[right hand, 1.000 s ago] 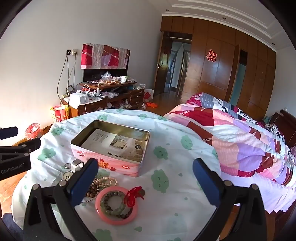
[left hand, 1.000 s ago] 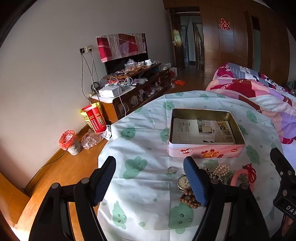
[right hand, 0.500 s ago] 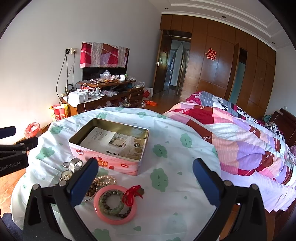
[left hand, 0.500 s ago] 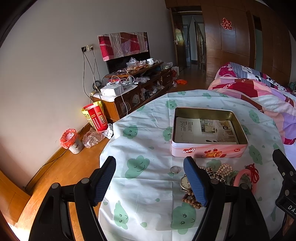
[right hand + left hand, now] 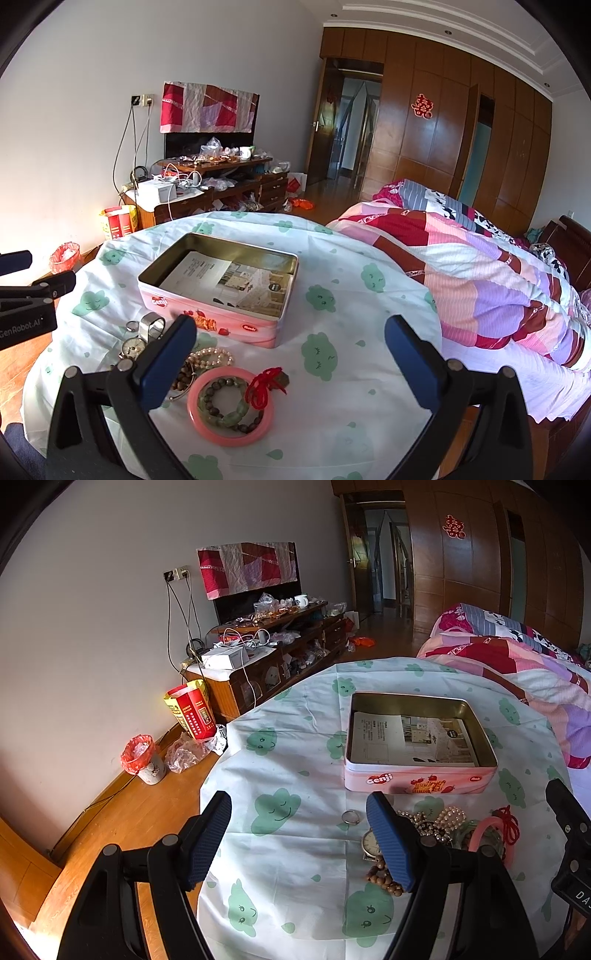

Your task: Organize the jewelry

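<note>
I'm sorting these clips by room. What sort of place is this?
Most likely a home bedroom: a bed with a patchwork quilt, wooden wardrobes, and a cluttered TV cabinet by the wall.

Glossy metal tin [image 5: 207, 295] ahead, paper [image 5: 236, 284] inside; matt cloth tablecloth [image 5: 351, 350] beneath; smooth pink plastic bangle [image 5: 199, 421], wooden beads [image 5: 384, 877] near fingers.

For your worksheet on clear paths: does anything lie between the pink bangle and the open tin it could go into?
Only the tin's own near wall. Bare cloth separates it from the bangle, though green beads and a red cord lie on or in the bangle.
</note>
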